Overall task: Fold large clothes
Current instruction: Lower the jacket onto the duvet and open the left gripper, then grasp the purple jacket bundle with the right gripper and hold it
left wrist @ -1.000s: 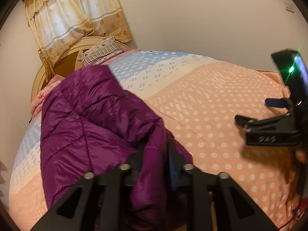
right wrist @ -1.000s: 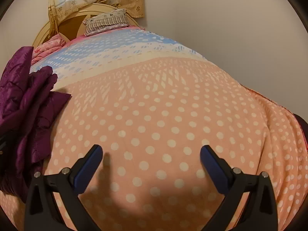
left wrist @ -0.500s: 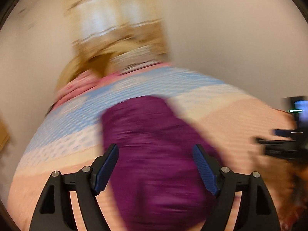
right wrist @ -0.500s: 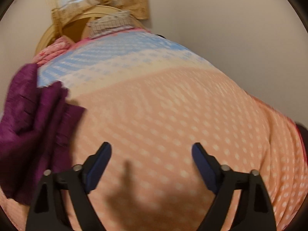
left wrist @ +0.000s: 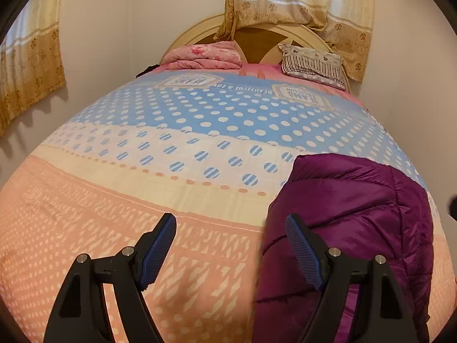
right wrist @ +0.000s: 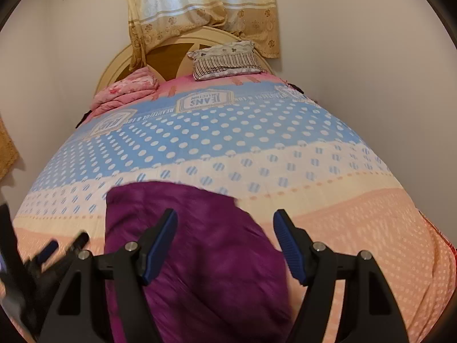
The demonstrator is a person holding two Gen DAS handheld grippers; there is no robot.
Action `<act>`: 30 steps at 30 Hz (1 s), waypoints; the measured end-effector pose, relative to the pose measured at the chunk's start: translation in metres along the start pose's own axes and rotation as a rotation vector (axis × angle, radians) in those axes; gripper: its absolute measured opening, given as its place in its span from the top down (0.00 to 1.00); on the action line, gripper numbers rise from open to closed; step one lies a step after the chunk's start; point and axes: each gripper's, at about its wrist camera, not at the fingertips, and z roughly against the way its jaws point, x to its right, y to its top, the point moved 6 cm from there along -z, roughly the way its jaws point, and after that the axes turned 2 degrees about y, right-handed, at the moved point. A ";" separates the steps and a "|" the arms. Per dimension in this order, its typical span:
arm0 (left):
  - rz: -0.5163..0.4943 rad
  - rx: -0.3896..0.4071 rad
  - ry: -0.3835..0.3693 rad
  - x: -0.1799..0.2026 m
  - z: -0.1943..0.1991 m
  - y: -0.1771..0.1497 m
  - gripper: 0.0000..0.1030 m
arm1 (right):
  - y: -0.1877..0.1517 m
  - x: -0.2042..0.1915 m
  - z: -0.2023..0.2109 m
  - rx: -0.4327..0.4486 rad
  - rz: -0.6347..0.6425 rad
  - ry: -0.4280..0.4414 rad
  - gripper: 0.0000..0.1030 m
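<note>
A purple quilted puffer jacket lies folded in a compact bundle on the dotted bedspread. In the left wrist view it lies at the lower right. My left gripper is open and empty, just left of the jacket, its right finger over the jacket's edge. In the right wrist view the jacket lies at the lower centre. My right gripper is open and empty above it. The left gripper shows blurred at that view's left edge.
A pink folded quilt and a striped pillow lie at the headboard. Curtains hang behind. Walls close in on both sides of the bed.
My left gripper let go of the jacket, opened and swung left. The jacket now lies folded on the bed. My right gripper moved left over the jacket.
</note>
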 end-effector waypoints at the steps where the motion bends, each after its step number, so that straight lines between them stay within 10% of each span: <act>1: -0.005 -0.003 -0.003 0.003 -0.003 -0.001 0.23 | -0.004 -0.005 -0.013 -0.012 0.002 -0.011 0.33; 16: -0.228 0.031 -0.045 0.105 -0.031 -0.038 0.19 | -0.077 0.085 -0.071 -0.077 -0.092 -0.130 0.38; 30: -0.129 -0.070 -0.150 0.100 -0.059 -0.052 0.09 | -0.095 0.092 -0.090 -0.096 -0.141 -0.070 0.35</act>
